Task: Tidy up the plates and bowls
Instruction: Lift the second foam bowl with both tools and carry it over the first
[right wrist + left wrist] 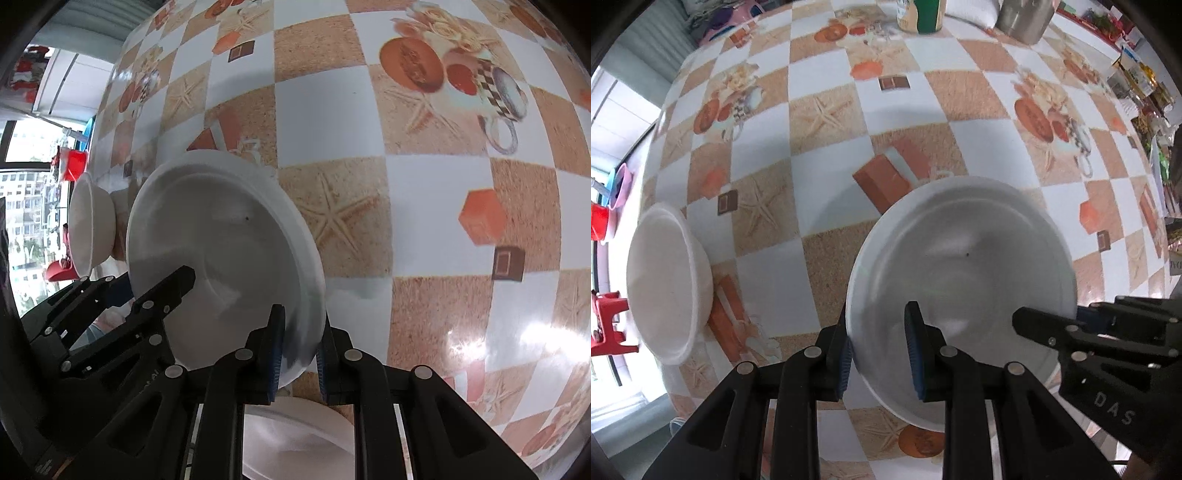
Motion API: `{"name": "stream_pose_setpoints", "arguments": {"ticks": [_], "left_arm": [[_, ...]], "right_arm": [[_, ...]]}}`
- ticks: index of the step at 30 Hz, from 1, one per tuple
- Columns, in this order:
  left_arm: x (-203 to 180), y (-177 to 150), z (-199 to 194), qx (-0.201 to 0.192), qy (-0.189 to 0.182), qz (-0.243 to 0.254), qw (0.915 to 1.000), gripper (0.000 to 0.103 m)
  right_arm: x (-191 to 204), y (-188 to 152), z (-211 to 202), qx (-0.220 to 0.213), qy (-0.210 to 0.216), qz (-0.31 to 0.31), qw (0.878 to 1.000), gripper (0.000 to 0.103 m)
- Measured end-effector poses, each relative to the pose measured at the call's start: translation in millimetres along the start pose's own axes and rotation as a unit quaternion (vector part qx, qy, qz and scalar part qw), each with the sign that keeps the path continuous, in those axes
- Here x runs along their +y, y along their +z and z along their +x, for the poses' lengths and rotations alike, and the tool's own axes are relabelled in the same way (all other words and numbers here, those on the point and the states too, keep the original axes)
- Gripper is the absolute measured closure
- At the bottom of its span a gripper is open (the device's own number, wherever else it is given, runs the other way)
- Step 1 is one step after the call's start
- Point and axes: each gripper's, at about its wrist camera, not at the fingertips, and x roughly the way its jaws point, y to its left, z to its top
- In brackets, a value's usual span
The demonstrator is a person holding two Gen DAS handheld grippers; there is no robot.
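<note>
Both grippers pinch one white bowl's (pixel 964 266) rim: left gripper (pixel 879 360) near-left, right gripper (pixel 297 356) opposite. A second bowl (pixel 666 284) sits far left, unstacked; a plate (pixel 299 439) waits beneath. Organizing seems barely begun.

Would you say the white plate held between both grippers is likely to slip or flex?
The plate looks rigid and glossy, so probably stiff yet slippery. The left gripper and right gripper pinch only its thin rim, so it may pivot. Likely breakable if dropped.
</note>
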Motion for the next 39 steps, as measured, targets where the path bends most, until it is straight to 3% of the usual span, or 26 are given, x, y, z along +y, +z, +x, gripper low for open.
{"name": "stream_pose_setpoints", "arguments": {"ticks": [5, 6, 9, 22, 39], "left_arm": [[-6.8, -5.2, -18.0, -0.014, -0.001, 0.0, 0.9999, 0.076], [11.9, -11.9, -22.3, -0.016, -0.003, -0.002, 0.9999, 0.076], [16.5, -16.2, -34.1, -0.027, -0.008, -0.003, 0.9996, 0.076], [-9.2, -49.9, -66.4, -0.04, -0.043, 0.032, 0.9977, 0.075], [-40.6, -106.8, -59.6, -0.003, -0.068, 0.086, 0.994, 0.075]], "right_arm": [[-11.3, -9.7, -13.7, -0.015, 0.004, 0.001, 1.0, 0.085], [-11.1, -9.5, -15.4, -0.017, 0.005, 0.002, 1.0, 0.085], [-16.5, -15.3, -27.2, -0.025, 0.004, 0.0, 1.0, 0.085], [-16.5, -67.6, -63.9, -0.062, -0.012, -0.004, 0.998, 0.085], [-35.3, -147.0, -64.3, -0.037, -0.035, 0.031, 0.998, 0.085]]}}
